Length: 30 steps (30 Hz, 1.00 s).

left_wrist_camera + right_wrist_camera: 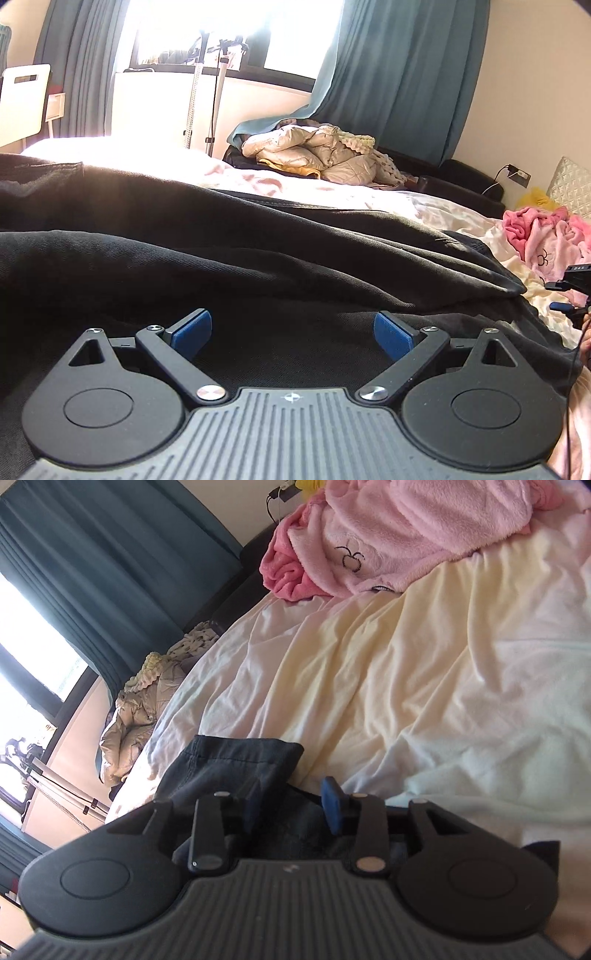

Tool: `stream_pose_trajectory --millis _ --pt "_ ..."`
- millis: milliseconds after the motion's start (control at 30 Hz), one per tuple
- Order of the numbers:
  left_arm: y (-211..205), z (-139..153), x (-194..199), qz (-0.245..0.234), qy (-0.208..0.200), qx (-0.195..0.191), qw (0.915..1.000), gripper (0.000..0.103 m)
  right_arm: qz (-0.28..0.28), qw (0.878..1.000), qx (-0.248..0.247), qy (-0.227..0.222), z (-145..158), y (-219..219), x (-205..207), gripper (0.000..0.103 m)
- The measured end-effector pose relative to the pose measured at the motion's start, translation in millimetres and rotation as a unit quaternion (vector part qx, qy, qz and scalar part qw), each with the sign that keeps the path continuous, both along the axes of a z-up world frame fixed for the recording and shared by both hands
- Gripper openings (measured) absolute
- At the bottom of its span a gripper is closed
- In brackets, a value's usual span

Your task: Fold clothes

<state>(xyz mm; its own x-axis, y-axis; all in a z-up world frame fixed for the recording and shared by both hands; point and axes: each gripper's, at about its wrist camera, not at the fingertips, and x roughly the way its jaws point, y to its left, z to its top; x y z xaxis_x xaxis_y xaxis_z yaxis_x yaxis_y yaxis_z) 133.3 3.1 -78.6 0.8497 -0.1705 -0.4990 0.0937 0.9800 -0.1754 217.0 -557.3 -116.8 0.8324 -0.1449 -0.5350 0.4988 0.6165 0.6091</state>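
Clearly soft, heavy black garment: grip its hemmed corner.
Left gripper wide, empty; right gripper partly parted around hem, pads not pressing.

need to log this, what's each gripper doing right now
left gripper: open, nothing held, over the black garment.
right gripper: open, black garment between the jaws but not pinched.

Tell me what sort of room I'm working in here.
Most likely a bedroom: a bed with rumpled pale sheets, teal curtains over a bright window, and a pink fleece heaped by a pillow.
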Motion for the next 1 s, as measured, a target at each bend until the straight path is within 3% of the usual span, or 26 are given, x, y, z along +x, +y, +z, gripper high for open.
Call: stream_pose_trajectory --millis 67,200,333,467,700,867,1000 --pt "-4 1 -4 0.001 -0.005 0.018 0.9998 0.096 0.012 1.000 -0.023 -0.004 14 15 -24 0.041" --pt "3 1 -11 0.010 0.006 0.001 0.9999 0.096 0.057 0.995 -0.080 0.008 37 52 -63 0.043" --pt "3 10 -23 0.026 -0.015 0.041 0.9987 0.096 0.099 0.988 -0.122 -0.008 58 86 -100 0.043" --pt "9 21 -37 0.036 -0.020 0.035 0.9985 0.096 0.127 0.981 -0.139 -0.041 73 113 -139 0.050" --pt "13 42 -62 0.031 -0.038 0.031 0.9983 0.096 0.202 0.953 -0.218 -0.065 90 166 -167 0.053" --pt "26 64 -83 0.035 -0.049 0.048 0.9970 0.096 0.249 0.939 -0.206 -0.114 100 180 -175 0.054" --pt "43 88 -89 0.049 -0.060 0.048 0.9958 0.096 0.268 0.932 -0.209 -0.123 99 181 -175 0.055"
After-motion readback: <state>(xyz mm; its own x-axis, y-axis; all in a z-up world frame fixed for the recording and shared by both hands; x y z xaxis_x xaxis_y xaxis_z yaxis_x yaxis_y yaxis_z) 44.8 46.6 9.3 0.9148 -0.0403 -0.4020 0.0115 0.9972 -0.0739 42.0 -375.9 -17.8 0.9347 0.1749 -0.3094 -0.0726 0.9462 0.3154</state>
